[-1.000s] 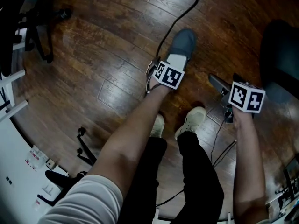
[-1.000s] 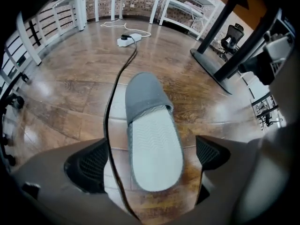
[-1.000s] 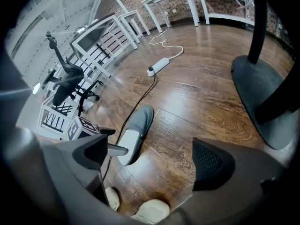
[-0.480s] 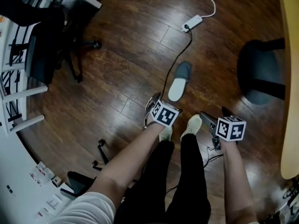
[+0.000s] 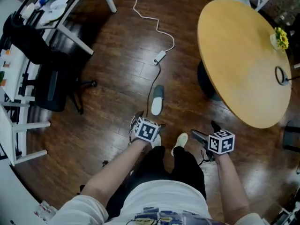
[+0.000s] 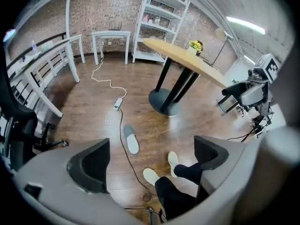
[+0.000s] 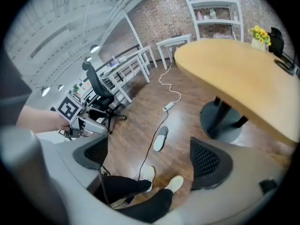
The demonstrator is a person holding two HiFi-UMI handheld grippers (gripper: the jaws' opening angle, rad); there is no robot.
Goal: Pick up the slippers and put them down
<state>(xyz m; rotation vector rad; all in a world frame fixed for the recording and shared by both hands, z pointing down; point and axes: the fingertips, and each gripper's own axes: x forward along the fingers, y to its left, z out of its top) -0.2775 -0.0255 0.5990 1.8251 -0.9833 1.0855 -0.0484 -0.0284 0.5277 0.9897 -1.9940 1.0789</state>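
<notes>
Wooden floor (image 5: 117, 78) holds one grey slipper (image 5: 158, 100) beside the cable (image 5: 153, 78). Left gripper (image 6: 150, 161) and right gripper (image 7: 150, 156) hang released and empty, so reaching down likely comes next.

glossy wood floor (image 5: 117, 78), smooth matt wooden tabletop (image 5: 239, 50)

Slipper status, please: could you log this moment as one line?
slipper: lying on wooden floor, ungripped | left gripper: open, empty | right gripper: open, empty

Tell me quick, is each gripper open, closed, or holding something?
Left gripper: open, holding nothing.
Right gripper: open, holding nothing.
</notes>
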